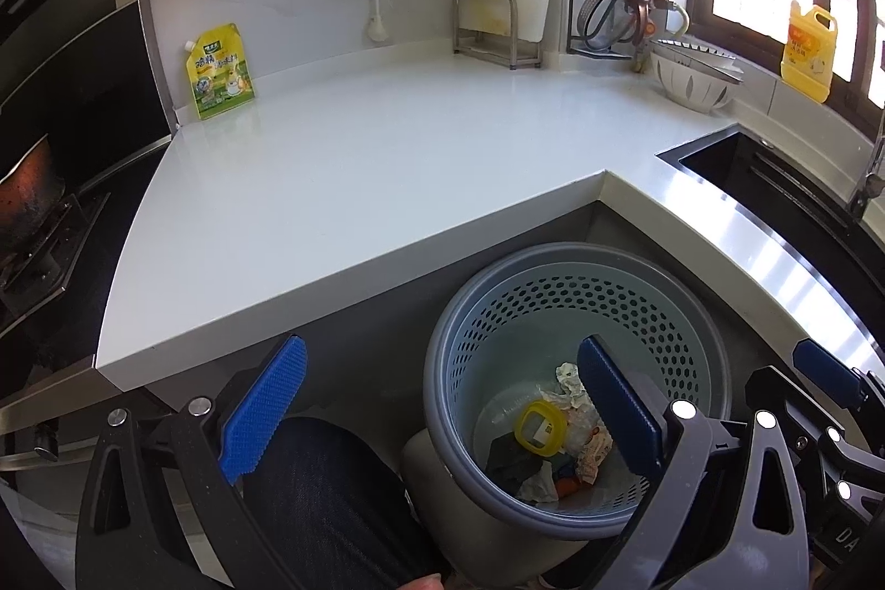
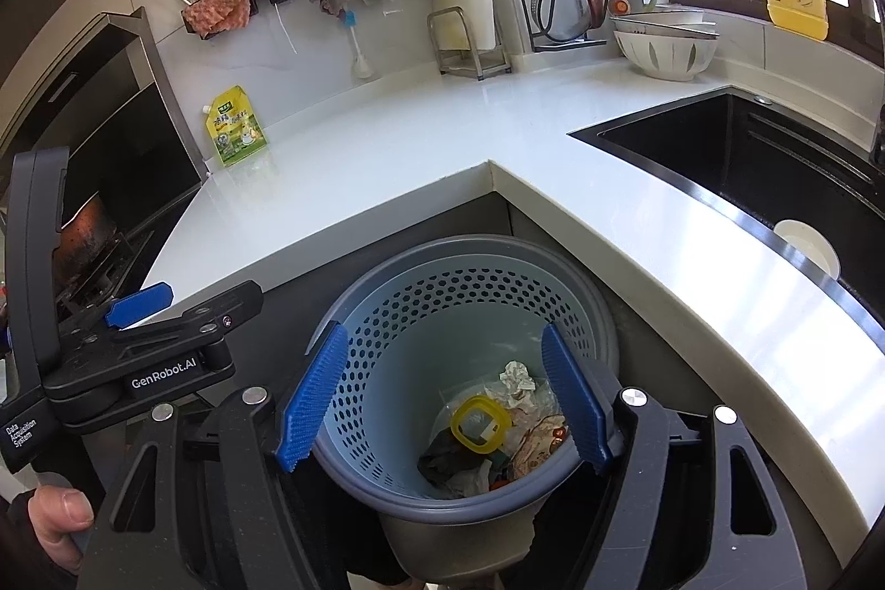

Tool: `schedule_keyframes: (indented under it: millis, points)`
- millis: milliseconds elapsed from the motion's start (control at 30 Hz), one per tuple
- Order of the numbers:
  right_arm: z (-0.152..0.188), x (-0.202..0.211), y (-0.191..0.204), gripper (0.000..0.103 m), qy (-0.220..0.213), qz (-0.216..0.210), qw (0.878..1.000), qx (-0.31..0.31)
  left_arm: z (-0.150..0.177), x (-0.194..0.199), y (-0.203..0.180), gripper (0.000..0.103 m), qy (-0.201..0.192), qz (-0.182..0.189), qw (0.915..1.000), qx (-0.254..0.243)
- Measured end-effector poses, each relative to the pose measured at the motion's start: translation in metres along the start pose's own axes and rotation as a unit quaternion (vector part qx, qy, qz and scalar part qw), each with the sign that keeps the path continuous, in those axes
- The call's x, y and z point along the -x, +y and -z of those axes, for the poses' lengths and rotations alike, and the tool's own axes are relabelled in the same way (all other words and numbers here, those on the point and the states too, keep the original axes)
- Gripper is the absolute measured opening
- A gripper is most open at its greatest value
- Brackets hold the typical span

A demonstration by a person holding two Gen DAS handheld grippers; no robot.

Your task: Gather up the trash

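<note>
Crumpled trash (image 2: 500,429) and a yellow ring lie in the perforated grey bin (image 2: 387,313), below the white counter (image 2: 387,136) corner. Left gripper (image 1: 442,418) and right gripper (image 2: 448,402) hang released above it. Black sink (image 2: 746,158) far right.

White countertop (image 1: 359,181) bearing yellow pouch (image 1: 220,71)

yellow pouch (image 1: 220,71), white colander (image 2: 665,49), black sink (image 2: 746,158)
</note>
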State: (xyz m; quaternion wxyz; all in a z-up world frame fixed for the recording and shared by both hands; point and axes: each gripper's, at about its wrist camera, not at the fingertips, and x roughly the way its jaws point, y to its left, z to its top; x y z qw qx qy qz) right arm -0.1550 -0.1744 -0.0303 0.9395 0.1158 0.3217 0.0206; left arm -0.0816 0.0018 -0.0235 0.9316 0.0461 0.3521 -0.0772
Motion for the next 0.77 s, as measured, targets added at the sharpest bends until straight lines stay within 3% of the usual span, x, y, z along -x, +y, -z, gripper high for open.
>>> schedule_keyframes:
  millis: [767]
  points:
    - [0.003, 0.009, -0.002, 0.070, -0.011, -0.005, 1.000, -0.005, 0.005, 0.012, -0.007, 0.097, -0.011, 0.000, 0.9998, -0.014]
